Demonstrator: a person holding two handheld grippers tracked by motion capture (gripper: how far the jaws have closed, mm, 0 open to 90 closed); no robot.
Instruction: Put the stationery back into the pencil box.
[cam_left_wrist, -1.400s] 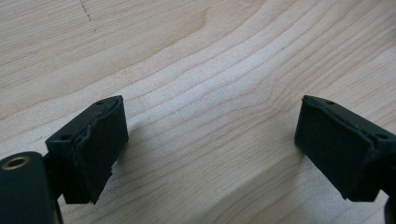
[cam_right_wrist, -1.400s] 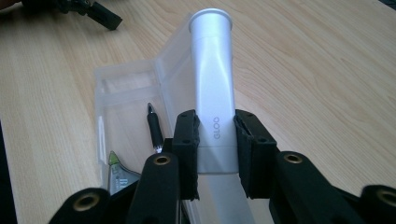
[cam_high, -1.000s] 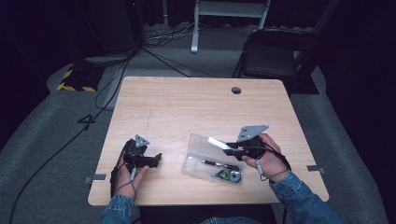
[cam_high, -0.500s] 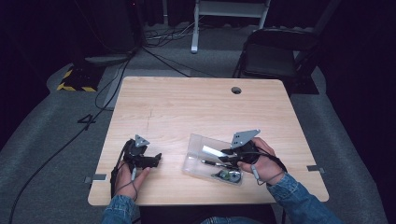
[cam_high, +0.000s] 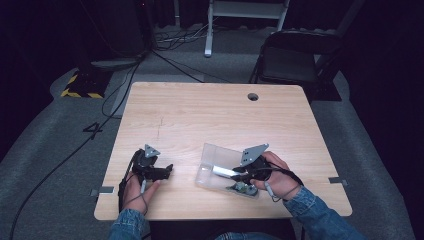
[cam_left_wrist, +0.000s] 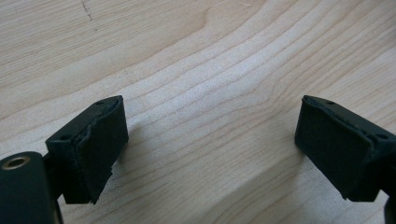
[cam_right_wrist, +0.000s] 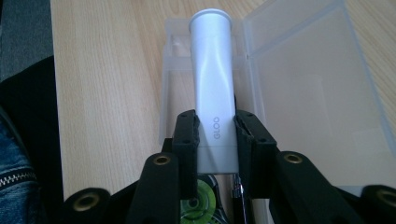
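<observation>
Right gripper (cam_high: 239, 174) lowered, clamped on white tube (cam_right_wrist: 213, 79) over clear case (cam_high: 216, 159); left gripper (cam_high: 167, 169) apart, idle on table (cam_high: 210, 115).

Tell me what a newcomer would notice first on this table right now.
The white glue stick stands out: the right gripper is shut on its lower end, holding it over the open clear plastic case at the table's near right. Under it, inside the case, a green-centred item and a thin pen-like rod show. At the near left, the left gripper rests with its jaws wide apart over bare wooden table.
</observation>
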